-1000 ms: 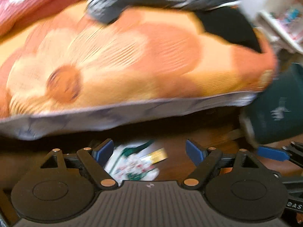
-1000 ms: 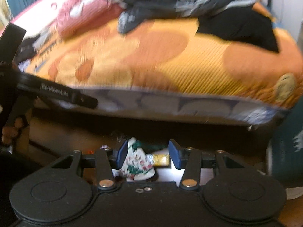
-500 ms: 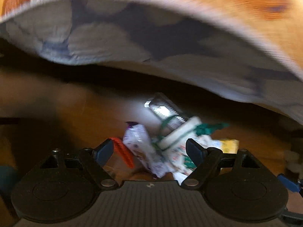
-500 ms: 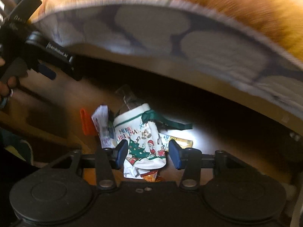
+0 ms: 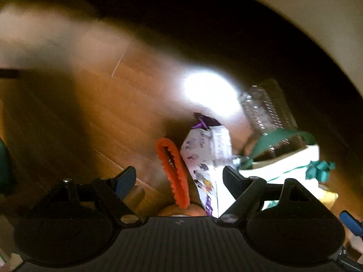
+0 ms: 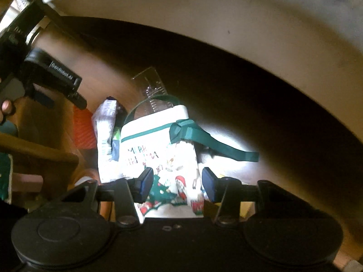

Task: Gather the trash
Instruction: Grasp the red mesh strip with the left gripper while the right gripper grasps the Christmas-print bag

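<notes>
Right gripper [image 6: 174, 182] spread, I straddle the soft, light Christmas bag [image 6: 158, 149]; I'd pinch its rim.

Both grippers, left gripper [image 5: 179, 179] and right gripper [image 6: 177, 182], dropped toward the floor trash [image 6: 158, 154] (bedspread gone).

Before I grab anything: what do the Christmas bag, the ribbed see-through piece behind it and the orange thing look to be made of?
Christmas bag: likely printed fabric or soft paper, matte, with green ribbon ties.
See-through piece: thin clear plastic, glossy, with ribbed highlights; probably a crushed container.
Orange thing: matte, with serrated edges; plastic or foil wrapper, hard to tell.
</notes>
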Motion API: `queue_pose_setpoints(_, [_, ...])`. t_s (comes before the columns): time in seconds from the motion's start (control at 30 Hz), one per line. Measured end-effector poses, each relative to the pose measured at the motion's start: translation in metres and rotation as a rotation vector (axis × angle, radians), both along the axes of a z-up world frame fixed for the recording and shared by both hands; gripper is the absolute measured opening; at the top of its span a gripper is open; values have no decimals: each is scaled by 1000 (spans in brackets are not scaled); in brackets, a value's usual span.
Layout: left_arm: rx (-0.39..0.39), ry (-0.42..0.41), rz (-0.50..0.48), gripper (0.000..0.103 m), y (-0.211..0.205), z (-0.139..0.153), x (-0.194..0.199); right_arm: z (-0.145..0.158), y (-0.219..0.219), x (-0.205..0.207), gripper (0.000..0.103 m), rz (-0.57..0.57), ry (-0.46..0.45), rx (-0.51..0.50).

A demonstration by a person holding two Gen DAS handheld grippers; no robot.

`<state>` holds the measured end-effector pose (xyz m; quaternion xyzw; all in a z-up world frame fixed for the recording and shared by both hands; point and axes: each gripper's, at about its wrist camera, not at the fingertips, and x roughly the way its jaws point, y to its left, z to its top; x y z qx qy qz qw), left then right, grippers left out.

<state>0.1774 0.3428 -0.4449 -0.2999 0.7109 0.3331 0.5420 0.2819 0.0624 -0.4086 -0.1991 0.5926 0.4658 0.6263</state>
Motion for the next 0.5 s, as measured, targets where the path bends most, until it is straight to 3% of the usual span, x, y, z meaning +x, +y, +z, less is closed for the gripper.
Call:
queue_pose_setpoints(0.3, [6,34,104,82,13,-23,-14,-48,27,8,47,-6,52,-21])
queue_pose_setpoints(0.5, [-5,54,167,60,18,-31,-26,-62,33,14,46,-21,81,-10])
